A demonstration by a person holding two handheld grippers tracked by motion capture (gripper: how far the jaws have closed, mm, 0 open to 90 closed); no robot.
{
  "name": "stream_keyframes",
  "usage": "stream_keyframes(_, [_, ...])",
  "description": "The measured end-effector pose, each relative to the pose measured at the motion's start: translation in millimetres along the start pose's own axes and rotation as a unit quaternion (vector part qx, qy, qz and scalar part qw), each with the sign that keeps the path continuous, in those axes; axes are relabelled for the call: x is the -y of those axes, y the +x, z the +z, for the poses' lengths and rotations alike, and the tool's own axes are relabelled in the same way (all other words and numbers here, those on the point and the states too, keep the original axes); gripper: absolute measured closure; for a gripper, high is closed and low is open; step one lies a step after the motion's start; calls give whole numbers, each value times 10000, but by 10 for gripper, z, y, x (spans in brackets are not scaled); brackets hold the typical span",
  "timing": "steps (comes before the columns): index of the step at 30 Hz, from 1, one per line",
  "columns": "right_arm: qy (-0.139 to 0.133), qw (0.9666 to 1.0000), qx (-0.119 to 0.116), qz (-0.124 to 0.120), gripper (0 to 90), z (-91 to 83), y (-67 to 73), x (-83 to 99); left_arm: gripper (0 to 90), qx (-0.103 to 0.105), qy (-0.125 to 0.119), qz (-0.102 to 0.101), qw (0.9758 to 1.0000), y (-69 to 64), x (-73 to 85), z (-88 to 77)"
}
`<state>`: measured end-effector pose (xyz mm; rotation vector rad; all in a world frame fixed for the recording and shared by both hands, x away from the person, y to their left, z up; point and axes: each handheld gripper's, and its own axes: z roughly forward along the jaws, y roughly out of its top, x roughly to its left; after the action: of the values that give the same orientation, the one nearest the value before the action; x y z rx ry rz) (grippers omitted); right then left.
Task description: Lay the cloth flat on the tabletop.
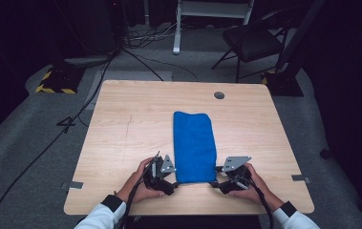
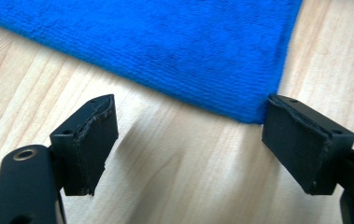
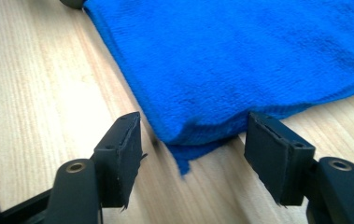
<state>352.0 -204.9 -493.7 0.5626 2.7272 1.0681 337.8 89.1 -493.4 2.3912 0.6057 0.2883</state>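
A blue towel [image 1: 194, 145] lies folded into a long strip down the middle of the wooden table [image 1: 121, 124], its near end close to the front edge. My left gripper [image 1: 173, 183] rests low on the table at the towel's near left corner. Its jaws stand open in the left gripper view [image 2: 191, 119], and the towel's corner [image 2: 254, 114] lies just ahead of one jaw, untouched. At the near right corner my right gripper [image 1: 215, 183] is open too [image 3: 195, 128]. The layered corner of the towel [image 3: 188, 140] reaches in between its pads without touching them.
A round cable hole [image 1: 219, 95] is in the table's far right part. Small metal brackets [image 1: 75, 185] sit at the left and right table edges. Beyond the table a black chair [image 1: 252, 40] and cables [image 1: 73, 119] are on the grey floor.
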Motion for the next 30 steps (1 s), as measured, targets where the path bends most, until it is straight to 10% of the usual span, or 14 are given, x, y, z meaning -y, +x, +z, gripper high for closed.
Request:
stream_keyframes(13, [-351, 9986, 356, 155, 388, -233, -222, -84, 193, -318, -243, 16, 9992, 160, -144, -114])
stream_keyframes(30, [-630, 9887, 1163, 706, 432, 146, -1228, -623, 207, -675, -617, -952, 9912, 1157, -672, 248])
